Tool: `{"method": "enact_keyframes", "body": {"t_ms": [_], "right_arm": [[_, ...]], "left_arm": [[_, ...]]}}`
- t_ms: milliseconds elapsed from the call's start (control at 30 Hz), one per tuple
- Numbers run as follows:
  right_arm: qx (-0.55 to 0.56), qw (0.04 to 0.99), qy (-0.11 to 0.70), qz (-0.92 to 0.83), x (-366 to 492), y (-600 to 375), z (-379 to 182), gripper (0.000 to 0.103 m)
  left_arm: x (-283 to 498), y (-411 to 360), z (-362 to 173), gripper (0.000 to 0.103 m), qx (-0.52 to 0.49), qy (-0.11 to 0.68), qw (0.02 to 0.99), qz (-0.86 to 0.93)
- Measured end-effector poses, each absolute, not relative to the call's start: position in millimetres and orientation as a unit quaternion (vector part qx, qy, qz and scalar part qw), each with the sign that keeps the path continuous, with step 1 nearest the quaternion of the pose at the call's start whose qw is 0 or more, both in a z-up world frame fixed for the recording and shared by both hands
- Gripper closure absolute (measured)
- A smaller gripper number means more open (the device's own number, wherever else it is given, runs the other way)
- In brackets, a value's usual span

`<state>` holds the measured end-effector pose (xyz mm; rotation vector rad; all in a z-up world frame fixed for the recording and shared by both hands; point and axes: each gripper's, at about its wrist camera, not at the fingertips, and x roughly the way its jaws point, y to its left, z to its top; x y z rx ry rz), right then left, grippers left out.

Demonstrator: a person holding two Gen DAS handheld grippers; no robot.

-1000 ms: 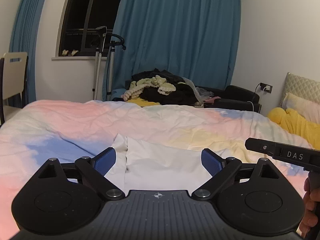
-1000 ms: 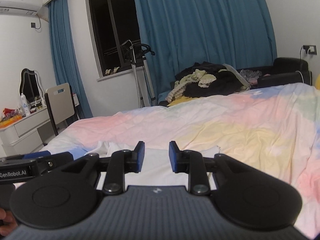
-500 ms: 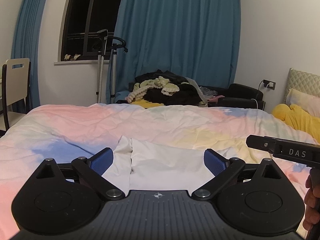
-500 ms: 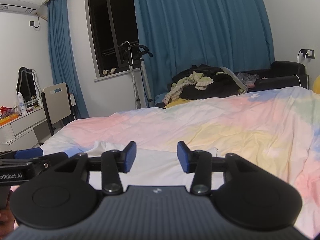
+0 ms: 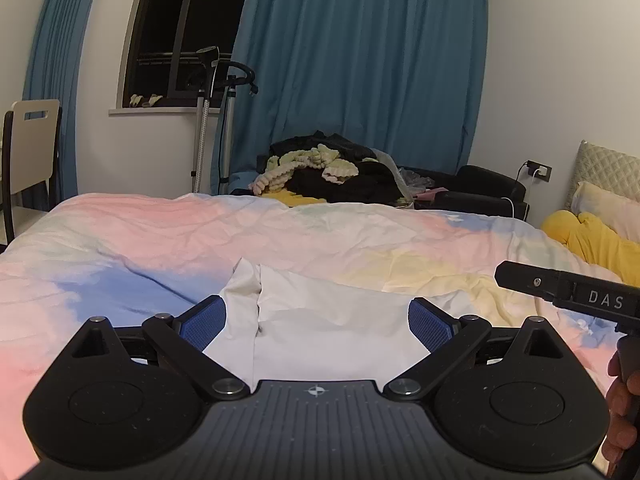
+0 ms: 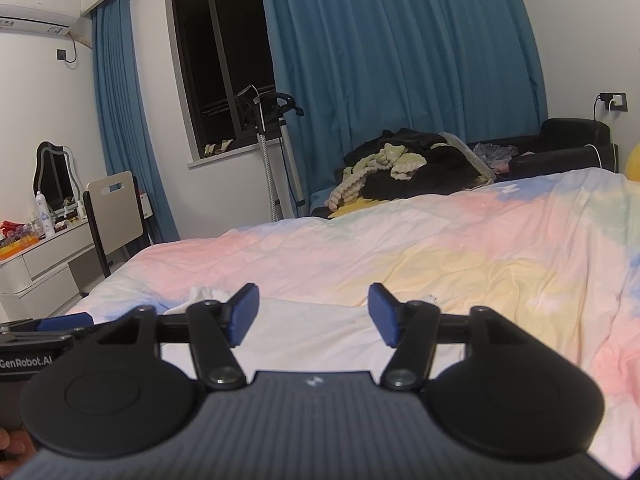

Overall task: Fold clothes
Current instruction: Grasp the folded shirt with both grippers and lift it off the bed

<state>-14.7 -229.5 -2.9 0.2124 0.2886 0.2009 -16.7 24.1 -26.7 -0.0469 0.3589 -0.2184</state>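
A white garment [image 5: 320, 320] lies flat on the pastel duvet [image 5: 360, 240], close to the bed's near edge and right in front of both grippers, with a lengthwise fold line running away from the camera left of its middle and a folded flap on that side. In the left wrist view the left gripper [image 5: 318, 320] has its jaws spread wide, one blue pad over the flap and the other over the garment's right part; nothing is pinched between them, and the cloth sits just below and ahead of the tips. The right gripper [image 6: 314, 314] has its jaws opening, with only bare white cloth seen through the gap and no fabric caught in the pads. Seen from the left, the right gripper's finger juts in over the duvet beyond the garment's right edge. The garment's visible long axis seems to run across the bed's width, side to side before both hands, so each hand looks about equally near its own end. A pile of dark clothes [image 5: 332, 176] waits beyond the bed's far edge.
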Motion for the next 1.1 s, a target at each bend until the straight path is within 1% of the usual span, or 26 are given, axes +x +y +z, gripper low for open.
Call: {"method": "enact_keyframes", "body": {"t_ms": [67, 100, 133, 233, 300, 467, 533, 633, 733, 800, 933, 1100], "right_arm": [[0.107, 0.979, 0.141, 0.097, -15, -230, -2, 0.028], [0.108, 0.979, 0.140, 0.096, -15, -230, -2, 0.016], [0.111, 0.980, 0.139, 0.093, -15, -231, -3, 0.009], [0.122, 0.979, 0.142, 0.085, -14, -234, -4, 0.007], [0.136, 0.976, 0.148, 0.082, -12, -237, -5, 0.000], [0.187, 0.964, 0.168, 0.090, -6, -245, -9, 0.000], [0.224, 0.952, 0.185, 0.101, -4, -249, -13, 0.000], [0.310, 0.914, 0.227, 0.130, 3, -257, -25, 0.000], [0.407, 0.858, 0.272, 0.159, 10, -261, -46, 0.000], [0.462, 0.818, 0.299, 0.169, 14, -261, -62, 0.000], [0.553, 0.741, 0.344, 0.165, 17, -257, -93, 0.000], [0.622, 0.688, 0.353, 0.119, 30, -260, -121, 0.000]], "left_arm": [[-17, 23, -28, 0.004, -0.020, 0.178, 0.978, -0.107], [-17, 24, -28, 0.003, -0.021, 0.179, 0.978, -0.106], [-17, 24, -29, 0.002, -0.023, 0.179, 0.978, -0.105], [-15, 26, -31, 0.001, -0.036, 0.179, 0.977, -0.107], [-13, 29, -31, 0.000, -0.054, 0.184, 0.975, -0.116], [-8, 39, -35, 0.000, -0.120, 0.203, 0.961, -0.145], [-4, 47, -38, 0.000, -0.161, 0.218, 0.949, -0.162], [6, 61, -48, 0.000, -0.248, 0.251, 0.917, -0.188], [22, 80, -73, 0.000, -0.375, 0.302, 0.852, -0.203], [31, 91, -92, 0.000, -0.443, 0.337, 0.807, -0.199], [46, 105, -127, 0.000, -0.516, 0.380, 0.750, -0.163], [66, 113, -160, 0.000, -0.576, 0.400, 0.703, -0.121]]}}
